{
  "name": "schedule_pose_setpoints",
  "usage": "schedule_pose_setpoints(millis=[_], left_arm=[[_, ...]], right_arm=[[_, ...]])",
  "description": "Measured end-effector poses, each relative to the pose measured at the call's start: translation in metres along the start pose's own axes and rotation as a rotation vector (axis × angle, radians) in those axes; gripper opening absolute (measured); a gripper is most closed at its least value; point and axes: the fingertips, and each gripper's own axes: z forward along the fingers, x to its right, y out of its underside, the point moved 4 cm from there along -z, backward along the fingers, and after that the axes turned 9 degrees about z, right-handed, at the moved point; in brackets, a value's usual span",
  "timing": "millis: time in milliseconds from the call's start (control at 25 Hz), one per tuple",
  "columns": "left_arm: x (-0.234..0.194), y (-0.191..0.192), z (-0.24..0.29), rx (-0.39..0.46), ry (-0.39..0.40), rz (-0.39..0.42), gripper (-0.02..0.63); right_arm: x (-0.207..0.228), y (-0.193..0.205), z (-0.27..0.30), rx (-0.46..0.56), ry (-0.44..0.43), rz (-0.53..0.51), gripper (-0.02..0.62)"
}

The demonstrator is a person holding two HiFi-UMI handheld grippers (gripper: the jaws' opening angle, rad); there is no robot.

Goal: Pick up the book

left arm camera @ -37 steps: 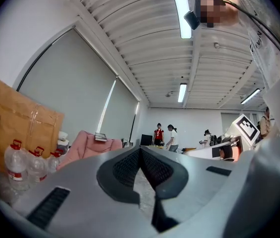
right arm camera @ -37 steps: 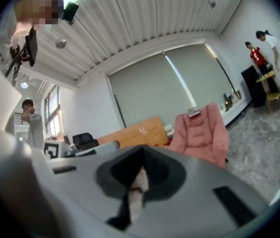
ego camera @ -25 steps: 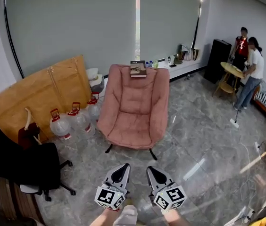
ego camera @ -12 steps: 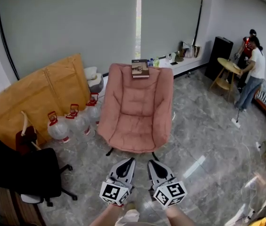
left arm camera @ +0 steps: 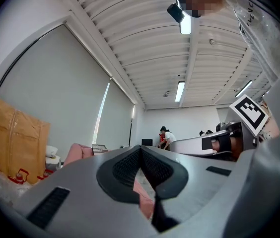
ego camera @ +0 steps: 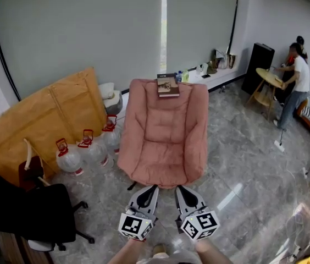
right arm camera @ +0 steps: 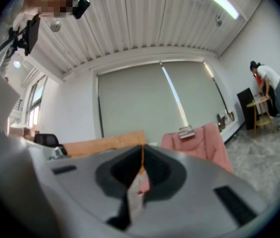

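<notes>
Marble floor (ego camera: 243, 164); the book (ego camera: 168, 86) lies on the armchair's (ego camera: 166, 136) top edge. Approach step: left gripper (ego camera: 151, 190) and right gripper (ego camera: 181, 191), both pressed together and empty, sit well short of it. Next move, by my judgement: close in and spread one.

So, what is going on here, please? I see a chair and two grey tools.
A person holds a two-jaw gripper in each hand. The left gripper and the right gripper are side by side, low in front of the pink armchair. Both have their jaws together and hold nothing. The book lies on top of the chair's backrest, untouched and well apart from both grippers. Two other people stand by a small round table in the far right corner.
</notes>
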Motion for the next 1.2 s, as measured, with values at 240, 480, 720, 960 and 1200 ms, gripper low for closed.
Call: schedule_pose_setpoints(millis=[240,480,720,960,1200], left_arm=[[-0.02,0.005,0.023,0.008,-0.007,0.016,0.02],[-0.034,0.014,0.055,0.003,-0.014,0.019,0.02],[-0.063,0.029,0.1,-0.011,-0.019,0.008,0.02],[-0.085,0.046,0.149,-0.01,-0.033,0.005,0.02],[-0.095,0.059,0.192,-0.021,-0.028,-0.01,0.02]], right_arm=[[0.021,-0.006,0.024,0.024,0.029,-0.006,0.012],[0.049,-0.012,0.051,0.019,0.031,-0.003,0.014],[0.077,-0.023,0.099,0.0,0.009,-0.008,0.014],[0.11,-0.033,0.141,-0.028,-0.003,-0.02,0.014],[0.14,-0.044,0.17,-0.035,-0.003,-0.009,0.014]])
